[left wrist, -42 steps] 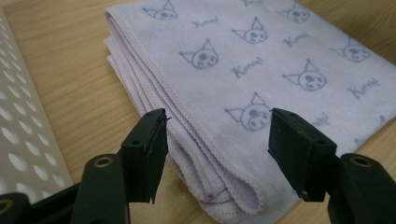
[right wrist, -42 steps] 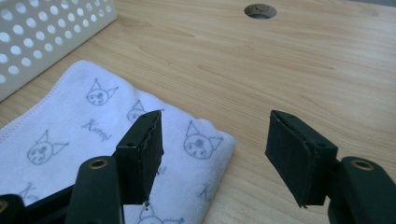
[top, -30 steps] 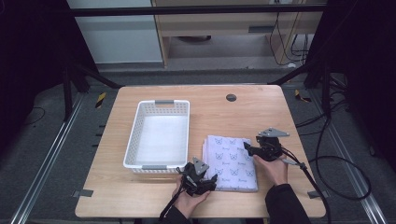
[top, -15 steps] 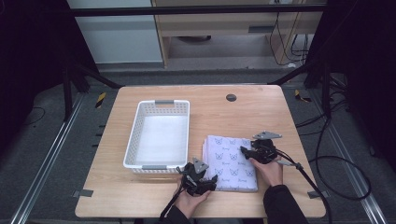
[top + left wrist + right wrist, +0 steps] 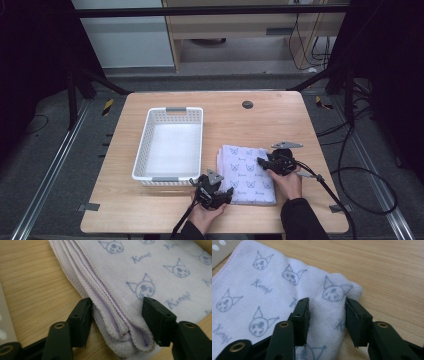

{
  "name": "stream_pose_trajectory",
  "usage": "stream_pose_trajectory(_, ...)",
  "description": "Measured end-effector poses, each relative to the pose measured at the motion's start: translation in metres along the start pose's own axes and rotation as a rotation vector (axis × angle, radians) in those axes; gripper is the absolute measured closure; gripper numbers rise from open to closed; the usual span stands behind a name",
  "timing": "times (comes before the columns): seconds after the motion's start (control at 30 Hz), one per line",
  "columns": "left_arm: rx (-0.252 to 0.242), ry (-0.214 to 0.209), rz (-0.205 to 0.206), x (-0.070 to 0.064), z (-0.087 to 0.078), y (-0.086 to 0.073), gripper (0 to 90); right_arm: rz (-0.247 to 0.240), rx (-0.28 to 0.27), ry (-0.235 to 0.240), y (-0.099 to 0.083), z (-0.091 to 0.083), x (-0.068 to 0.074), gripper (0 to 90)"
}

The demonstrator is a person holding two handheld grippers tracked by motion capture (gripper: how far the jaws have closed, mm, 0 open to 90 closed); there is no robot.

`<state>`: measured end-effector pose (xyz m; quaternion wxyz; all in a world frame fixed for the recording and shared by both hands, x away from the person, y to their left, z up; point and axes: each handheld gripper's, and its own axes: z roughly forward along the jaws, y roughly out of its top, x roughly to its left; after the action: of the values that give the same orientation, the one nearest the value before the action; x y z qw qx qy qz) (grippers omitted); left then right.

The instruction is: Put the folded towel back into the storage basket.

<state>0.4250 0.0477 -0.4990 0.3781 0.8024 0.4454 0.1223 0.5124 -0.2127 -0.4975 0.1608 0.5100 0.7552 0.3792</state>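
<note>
Folded towel (image 5: 247,174), pale lilac with printed cat faces, lies flat on the tabletop (image 5: 280,115) at about 5 o'clock from its middle, just beside the white basket (image 5: 170,145), which sits at 9 o'clock from the towel. The left gripper (image 5: 214,192) is at the towel's near-left corner, at 7 o'clock on the cloth; its fingers (image 5: 81,320) are spread open around the stacked folded edges, touching the layers but not yet pinching them. The right gripper (image 5: 265,163) is at the towel's right edge, at 3 o'clock; its fingers (image 5: 302,315) are also apart, straddling a raised bump of cloth at the corner.

The step in hand looks like taking hold of the towel at two points so it can be lifted as one bundle, probably toward the basket. To do it well, each gripper should slide low enough that the lower finger goes under every layer, then close firmly; catching only the top layers would let the fold fall open. Both should close and rise together, keeping the towel level.
</note>
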Motion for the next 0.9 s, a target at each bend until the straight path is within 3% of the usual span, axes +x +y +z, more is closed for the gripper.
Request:
stream_pose_trajectory(0.17, 0.005, -0.049, -0.03, 0.003, -0.001, 0.001, 55.1, 0.02, -0.006, 0.009, 0.001, -0.002, 0.001, 73.0)
stream_pose_trajectory(0.33, -0.009, -0.058, -0.033, 0.004, -0.004, 0.002, 68.1, 0.015, -0.019, 0.011, 0.002, -0.005, 0.002, 76.4)
stream_pose_trajectory(0.63, -0.039, -0.076, -0.018, 0.003, -0.009, 0.004, 72.3, 0.015, -0.081, 0.041, 0.009, -0.021, 0.003, 77.2)
stream_pose_trajectory(0.9, -0.07, -0.06, 0.023, -0.002, -0.024, 0.011, 72.7, -0.034, -0.13, 0.031, 0.014, -0.038, 0.009, 77.2)
